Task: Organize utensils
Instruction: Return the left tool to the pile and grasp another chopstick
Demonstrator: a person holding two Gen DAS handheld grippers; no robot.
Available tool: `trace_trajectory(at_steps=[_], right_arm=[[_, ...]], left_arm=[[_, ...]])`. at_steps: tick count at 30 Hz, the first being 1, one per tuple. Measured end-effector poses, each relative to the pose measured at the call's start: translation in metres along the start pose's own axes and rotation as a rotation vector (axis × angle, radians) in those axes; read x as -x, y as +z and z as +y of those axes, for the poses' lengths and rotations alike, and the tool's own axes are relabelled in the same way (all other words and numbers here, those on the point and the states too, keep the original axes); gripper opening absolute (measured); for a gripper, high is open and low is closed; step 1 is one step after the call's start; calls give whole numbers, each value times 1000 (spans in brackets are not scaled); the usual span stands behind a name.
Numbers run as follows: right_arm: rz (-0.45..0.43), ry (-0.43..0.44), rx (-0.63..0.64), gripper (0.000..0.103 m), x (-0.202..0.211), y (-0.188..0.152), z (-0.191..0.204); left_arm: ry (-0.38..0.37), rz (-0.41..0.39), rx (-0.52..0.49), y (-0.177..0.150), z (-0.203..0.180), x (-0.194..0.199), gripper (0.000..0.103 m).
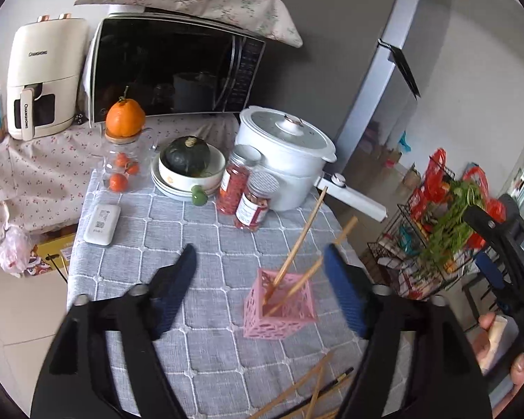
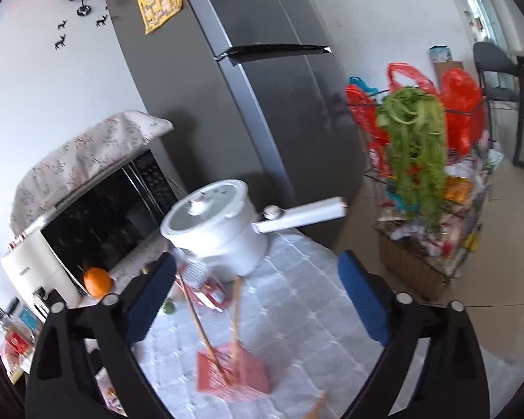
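Two chopsticks (image 1: 298, 244) lean in the pink holder (image 1: 279, 309) on the grey checked cloth (image 1: 206, 230), just in front of the white pot (image 1: 283, 160). Both the left gripper (image 1: 258, 289) and right gripper (image 2: 258, 296) gape empty around the holder, so that drop looks finished. Next, I judge, comes grasping the loose chopsticks (image 1: 314, 389) lying nearer than the holder; the fridge (image 2: 262, 104) stands behind the pot.

Legible markings: 1 brand name, 2 places
"CHANGHONG" is printed on the cream air fryer (image 1: 43, 76): once across its upper front, once vertically along its drawer handle (image 1: 27, 115).
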State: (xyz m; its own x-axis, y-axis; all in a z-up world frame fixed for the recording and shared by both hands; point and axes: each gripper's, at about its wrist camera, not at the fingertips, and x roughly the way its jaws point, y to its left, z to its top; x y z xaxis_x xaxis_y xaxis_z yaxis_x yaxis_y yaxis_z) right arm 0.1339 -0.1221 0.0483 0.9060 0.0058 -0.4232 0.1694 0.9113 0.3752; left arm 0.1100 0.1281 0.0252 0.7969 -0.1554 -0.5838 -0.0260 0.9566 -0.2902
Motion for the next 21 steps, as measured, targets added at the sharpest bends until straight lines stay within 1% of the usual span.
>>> trace_trajectory(at_steps=[1, 2, 4, 5, 6, 7, 8, 10, 11, 12, 13, 14, 15, 16, 17, 19, 21], right_arm=[[13, -17, -3, 96, 5, -3, -8], [22, -28, -7, 96, 9, -6, -15], [69, -73, -13, 96, 14, -14, -34], [89, -91, -12, 96, 14, -18, -41], [126, -120, -12, 96, 14, -25, -53], [157, -135, -16, 96, 13, -31, -63], [198, -147, -28, 96, 10, -38, -73], [319, -145, -89, 96, 2, -55, -99], [402, -130, -142, 96, -6, -63, -113], [448, -119, -172, 96, -10, -68, -121], [509, -97, -206, 96, -16, -73, -130], [544, -81, -222, 96, -18, -77, -135], [581, -63, -245, 96, -21, -81, -141], [602, -53, -267, 96, -22, -83, -147], [619, -44, -284, 96, -23, -84, -152], [660, -12, -295, 96, -25, -86, -157], [694, 3, -301, 96, -25, -90, -160]], left_arm=[[3, 16, -14, -2, -3, -2, 88], [9, 52, -43, -7, -9, -8, 90], [9, 119, -90, -15, -20, -19, 96], [-3, 167, -124, -22, -28, -28, 96], [-13, 210, -156, -28, -34, -35, 96], [-29, 296, -222, -41, -46, -50, 96], [-29, 337, -256, -50, -52, -58, 96], [-9, 408, -320, -72, -64, -76, 95], [-11, 442, -336, -82, -67, -84, 91], [-22, 482, -347, -90, -69, -92, 80], [-44, 550, -353, -100, -72, -104, 69], [-62, 591, -348, -106, -73, -111, 64], [-77, 625, -337, -113, -74, -119, 57], [-81, 642, -333, -116, -75, -124, 53], [-80, 653, -331, -119, -75, -128, 52], [-61, 661, -343, -125, -78, -138, 45], [-54, 673, -346, -131, -80, -145, 41]])
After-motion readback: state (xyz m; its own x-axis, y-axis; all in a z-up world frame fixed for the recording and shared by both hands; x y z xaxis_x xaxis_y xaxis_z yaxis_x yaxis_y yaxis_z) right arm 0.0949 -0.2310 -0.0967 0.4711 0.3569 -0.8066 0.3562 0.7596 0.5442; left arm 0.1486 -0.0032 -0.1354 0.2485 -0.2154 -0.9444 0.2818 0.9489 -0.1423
